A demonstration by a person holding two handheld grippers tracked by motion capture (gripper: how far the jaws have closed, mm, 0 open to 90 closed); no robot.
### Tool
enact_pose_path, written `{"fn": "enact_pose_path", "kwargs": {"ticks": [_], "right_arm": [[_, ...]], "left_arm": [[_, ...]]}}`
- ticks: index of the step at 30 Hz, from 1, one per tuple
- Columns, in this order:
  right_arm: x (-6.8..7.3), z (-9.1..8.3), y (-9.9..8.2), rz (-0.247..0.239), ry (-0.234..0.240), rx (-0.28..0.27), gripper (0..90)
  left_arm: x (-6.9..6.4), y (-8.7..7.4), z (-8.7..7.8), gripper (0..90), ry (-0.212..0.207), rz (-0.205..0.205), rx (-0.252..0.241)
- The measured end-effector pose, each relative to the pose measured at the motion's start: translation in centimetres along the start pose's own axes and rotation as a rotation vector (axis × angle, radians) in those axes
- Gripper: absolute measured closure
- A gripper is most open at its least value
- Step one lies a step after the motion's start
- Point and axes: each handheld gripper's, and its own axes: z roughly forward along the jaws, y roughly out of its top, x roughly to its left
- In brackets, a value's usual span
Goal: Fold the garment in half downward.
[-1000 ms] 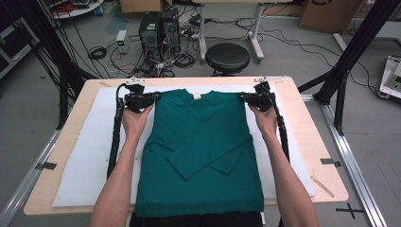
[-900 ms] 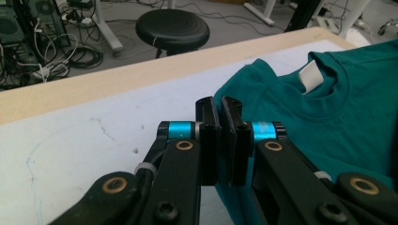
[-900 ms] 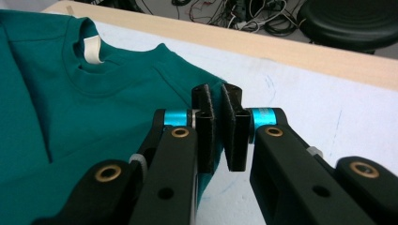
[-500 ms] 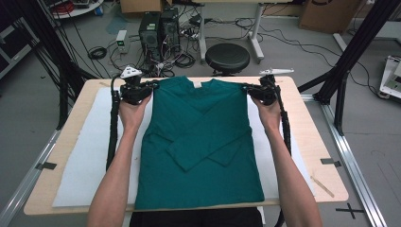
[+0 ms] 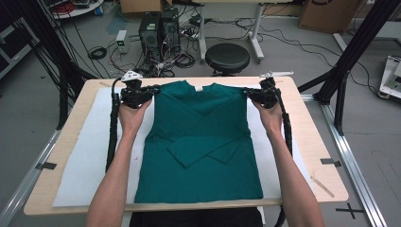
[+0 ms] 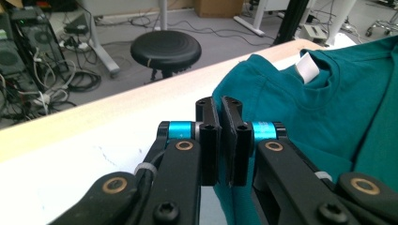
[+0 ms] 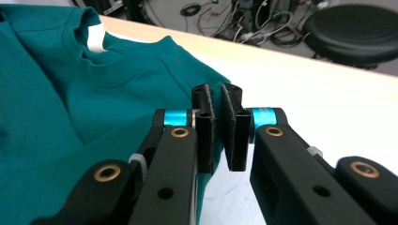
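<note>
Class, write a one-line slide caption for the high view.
Both grippers, left and right, pinch the shoulders of a green shirt with folded sleeves on a table.

The teal long-sleeved shirt is soft, matt knit cloth with a white fabric neck label. Beneath it lies a white, matt sheet — over a pale wood-look tabletop, smooth. Both grippers' jaws are matt black plastic — with glossy blue metal collars.

Teal shirt, white cloth, probably beige table.
</note>
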Motion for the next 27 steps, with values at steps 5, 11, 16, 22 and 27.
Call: {"fn": "enact_pose_path", "kwargs": {"ticks": [5,11,16,22,27], "right_arm": [[0.5,-0.4,-0.1,-0.029,0.024,0.017,85.3],[1.4,-0.6,-0.3,-0.086,0.012,0.059,85.3],[1.1,-0.7,-2.2,-0.073,0.030,0.064,85.3],[1.3,-1.3,-4.2,-0.059,0.052,0.072,85.2],[1.8,-1.7,-5.9,-0.055,0.067,0.087,85.0]], "left_arm": [[-0.5,-0.3,-0.6,85.8,-0.015,0.025,0.011],[-0.6,-1.5,-1.1,85.7,-0.037,0.020,0.021],[-0.8,-2.4,-1.9,85.7,-0.068,0.004,0.023],[-1.7,-3.6,-2.6,85.7,-0.081,0.037,0.051],[-2.3,-4.8,-3.2,85.6,-0.119,0.039,0.060]]}}
